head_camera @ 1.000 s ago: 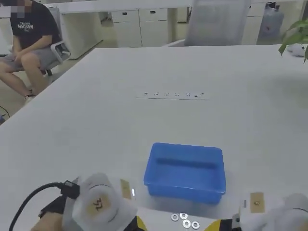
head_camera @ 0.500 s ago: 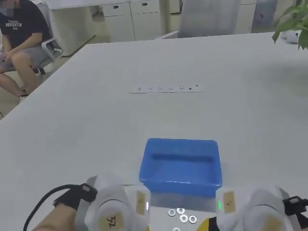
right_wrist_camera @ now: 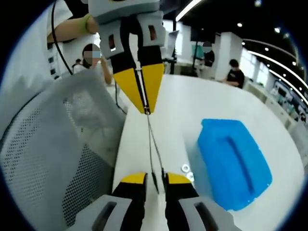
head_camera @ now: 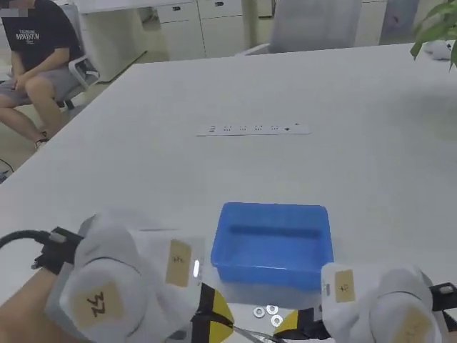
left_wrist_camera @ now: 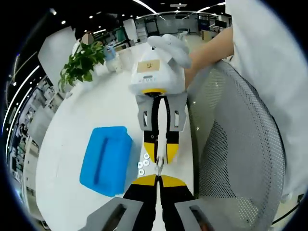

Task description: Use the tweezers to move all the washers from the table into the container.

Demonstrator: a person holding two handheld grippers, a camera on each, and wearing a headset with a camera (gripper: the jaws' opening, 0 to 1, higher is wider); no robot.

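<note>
A blue container (head_camera: 275,243) stands on the white table (head_camera: 321,128) near its front edge. Several small metal washers (head_camera: 268,312) lie just in front of it. Thin metal tweezers (right_wrist_camera: 150,139) stretch between my two grippers. My left gripper (head_camera: 214,321) is shut on the tweezers' back end. My right gripper (head_camera: 293,326) faces it, jaws closed around the tweezers' arms (right_wrist_camera: 155,180). In the left gripper view the tweezers (left_wrist_camera: 158,166) lie beside the washers (left_wrist_camera: 143,164), right of the container (left_wrist_camera: 107,159). The right gripper view has the washers (right_wrist_camera: 186,171) between the tweezers and the container (right_wrist_camera: 236,163).
A white power strip (head_camera: 253,129) lies mid-table. A person (head_camera: 36,57) sits at the far left, an office chair (head_camera: 314,25) stands across the table, and a plant (head_camera: 435,32) is at the far right. A mesh chair back (left_wrist_camera: 231,144) is close behind me.
Both grippers have come further up into the head view and closer together; their yellow tips now face each other over the tweezers. Container and washers have not moved.
</note>
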